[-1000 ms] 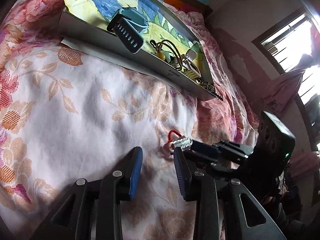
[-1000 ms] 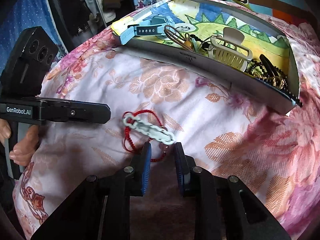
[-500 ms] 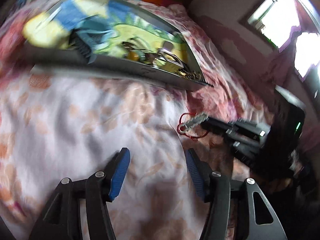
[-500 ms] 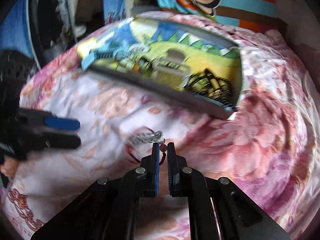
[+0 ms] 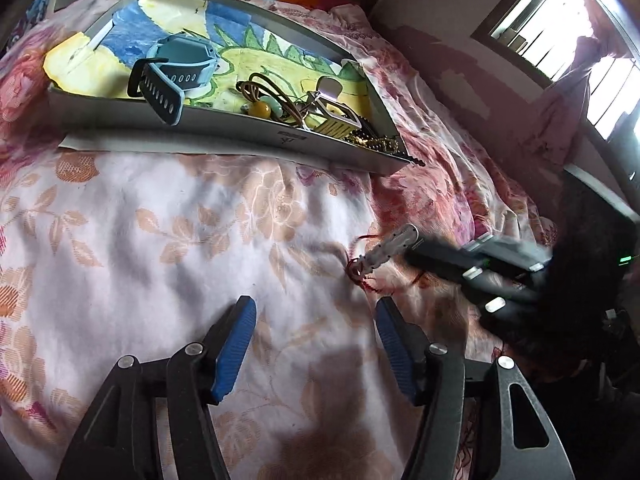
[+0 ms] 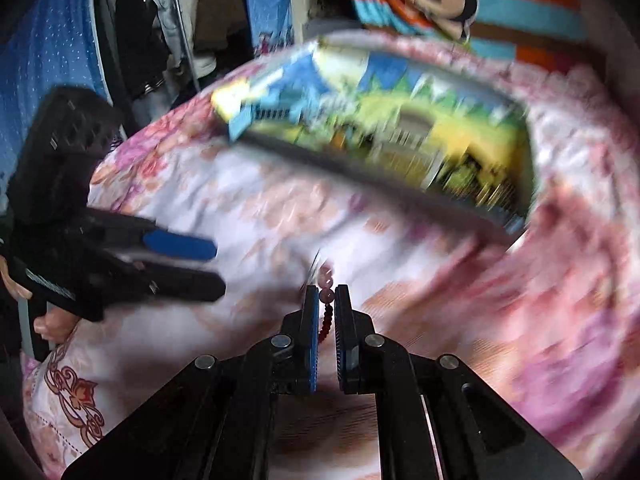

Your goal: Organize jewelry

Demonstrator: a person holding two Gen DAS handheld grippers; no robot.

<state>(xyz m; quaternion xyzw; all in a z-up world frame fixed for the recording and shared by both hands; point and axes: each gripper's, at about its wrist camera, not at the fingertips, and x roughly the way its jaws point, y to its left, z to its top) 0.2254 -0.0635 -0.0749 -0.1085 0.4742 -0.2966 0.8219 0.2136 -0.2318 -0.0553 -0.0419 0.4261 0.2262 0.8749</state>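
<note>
A red cord bracelet with a white chain (image 5: 380, 258) is held just above the floral bedspread. My right gripper (image 6: 326, 294) is shut on its red beads (image 6: 326, 308); it also shows in the left wrist view (image 5: 416, 246). My left gripper (image 5: 314, 320) is open and empty over the bedspread, a little left of the bracelet. A grey tray (image 5: 240, 128) with a colourful lining lies beyond, blurred in the right wrist view (image 6: 360, 184). It holds a teal watch (image 5: 176, 76), a cord necklace (image 5: 272, 96), a hair claw (image 5: 332, 116) and a gold chain (image 5: 380, 142).
The floral bedspread (image 5: 140, 220) covers the whole area. A striped monkey pillow (image 6: 460, 4) lies behind the tray. Hanging clothes (image 6: 160, 32) are at the far left, and a window (image 5: 568, 40) at the right.
My right gripper has shut on the bracelet and lifted it off the bedspread. My left gripper has opened wider and swung away to the left.
</note>
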